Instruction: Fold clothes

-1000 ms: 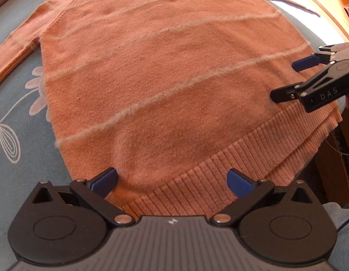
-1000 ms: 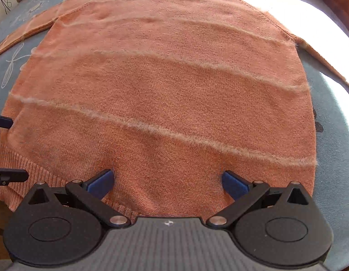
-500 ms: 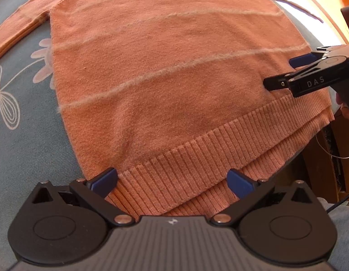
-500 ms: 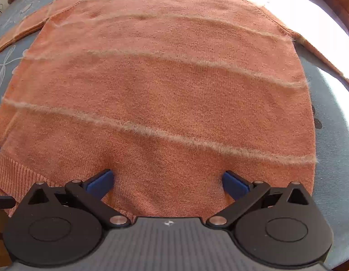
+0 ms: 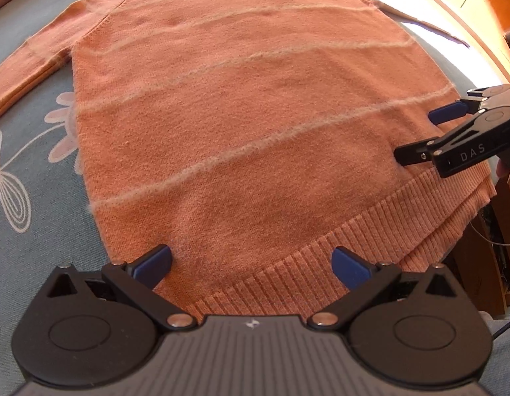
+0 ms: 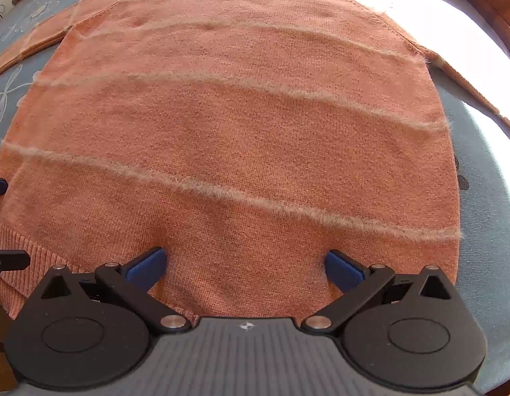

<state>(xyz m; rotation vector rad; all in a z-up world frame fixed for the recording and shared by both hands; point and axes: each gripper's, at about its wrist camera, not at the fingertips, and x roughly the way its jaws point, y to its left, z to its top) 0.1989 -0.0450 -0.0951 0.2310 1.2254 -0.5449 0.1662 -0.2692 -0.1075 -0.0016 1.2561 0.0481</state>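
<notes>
Knitwear like this orange sweater (image 5: 248, 125) looks soft and floppy, so with both my left gripper (image 5: 251, 262) and right gripper (image 6: 243, 260) spread apart, I'd pinch its ribbed hem (image 5: 321, 260).

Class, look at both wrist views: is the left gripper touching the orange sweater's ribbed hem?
Cannot tell. In the left wrist view, the left gripper stands open over the ribbed hem of the orange sweater, but that angle shows neither contact nor gap.
</notes>
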